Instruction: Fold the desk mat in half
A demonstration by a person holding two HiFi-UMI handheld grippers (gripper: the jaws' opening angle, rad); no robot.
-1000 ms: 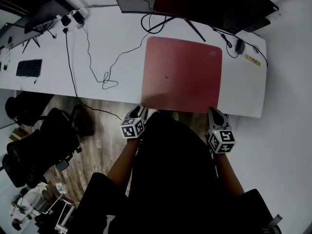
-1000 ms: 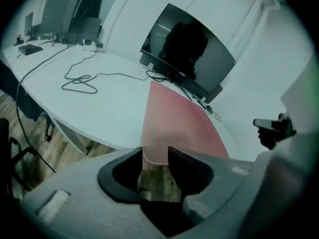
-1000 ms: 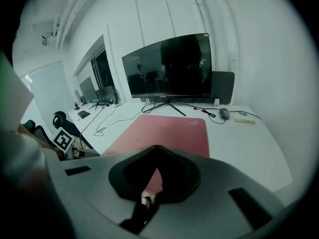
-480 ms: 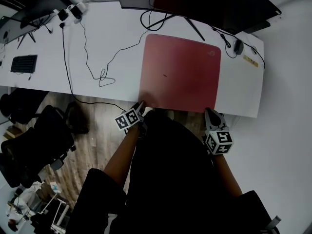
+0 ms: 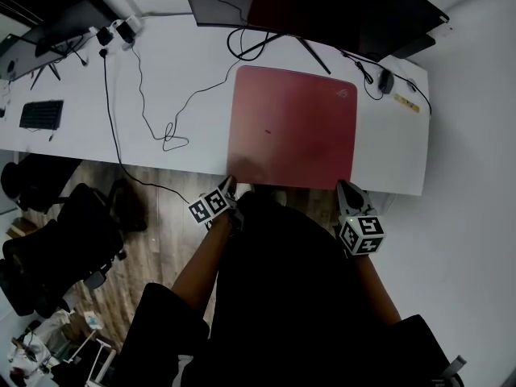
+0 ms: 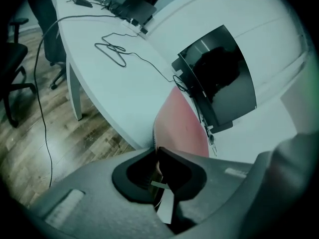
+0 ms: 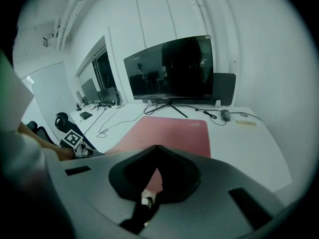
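Note:
A red desk mat [image 5: 290,127] lies flat on the white desk [image 5: 161,71], its near edge at the desk's front edge. My left gripper [image 5: 228,182] is at the mat's near left corner. Its jaws have just been closing, and in the left gripper view [image 6: 156,151] they pinch the mat's edge [image 6: 182,126]. My right gripper [image 5: 345,186] sits at the near right corner. In the right gripper view [image 7: 157,147] its jaws meet over the mat's near edge [image 7: 169,131].
A wide dark monitor [image 5: 339,6] stands behind the mat on a splayed stand. A mouse [image 5: 385,81] lies at the back right, and a black cable [image 5: 169,127] loops left of the mat. A keyboard [image 5: 40,113] lies far left. Office chairs [image 5: 56,232] stand on the wood floor.
The left gripper has rolled, so its marker cube now sits tilted, and it has edged to the mat's near left corner and shut on it. The right gripper has stayed put.

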